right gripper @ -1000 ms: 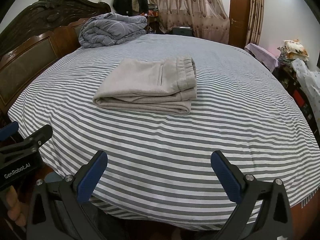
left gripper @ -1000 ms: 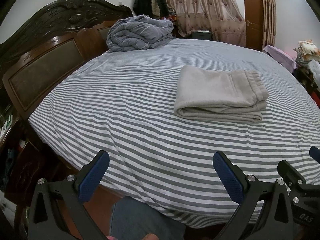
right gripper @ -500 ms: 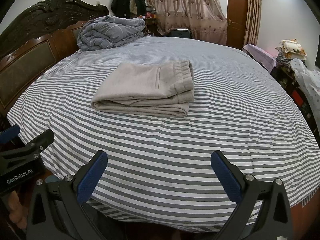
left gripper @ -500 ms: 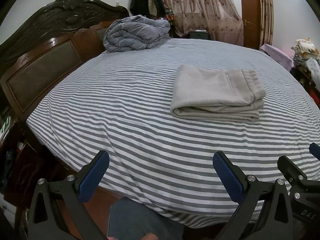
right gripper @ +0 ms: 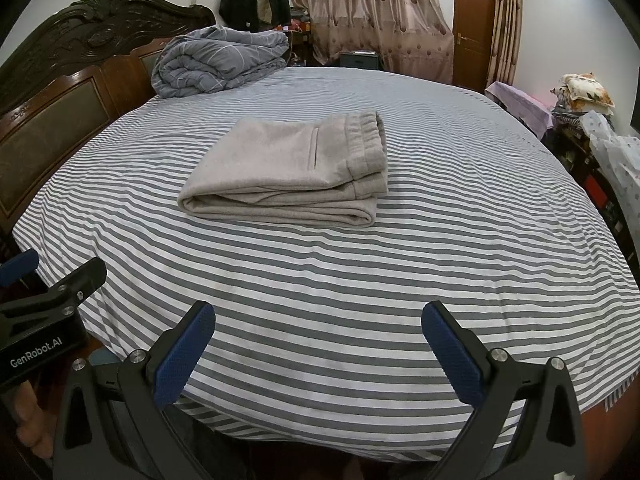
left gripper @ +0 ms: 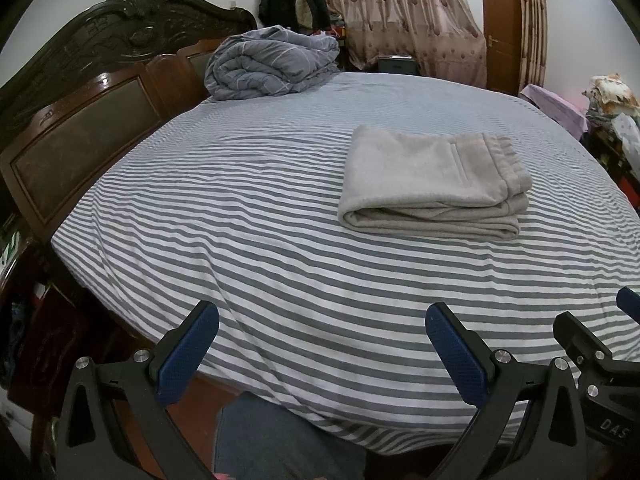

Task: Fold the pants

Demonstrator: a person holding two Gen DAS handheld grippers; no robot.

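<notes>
Beige pants [left gripper: 432, 180] lie folded in a compact rectangle on the striped bed sheet [left gripper: 280, 248], waistband to the right. They also show in the right wrist view [right gripper: 292, 168]. My left gripper [left gripper: 320, 332] is open and empty, held back over the bed's near edge, well short of the pants. My right gripper [right gripper: 316, 328] is open and empty too, at the near edge. Part of the right gripper [left gripper: 600, 344] shows at the left view's right side, and part of the left gripper [right gripper: 52, 296] at the right view's left side.
A rolled grey duvet [left gripper: 272, 64] lies at the far left by the dark wooden headboard [left gripper: 80, 128]. Curtains [right gripper: 368, 12] and a door [right gripper: 474, 24] stand behind. Cluttered furniture with pillows [right gripper: 580, 96] is at the right. A knee in jeans [left gripper: 280, 440] is below.
Both grippers have drawn back slightly and shifted their aim; the pants sit a little lower and nearer centre in both views. The pants have not moved on the bed.
</notes>
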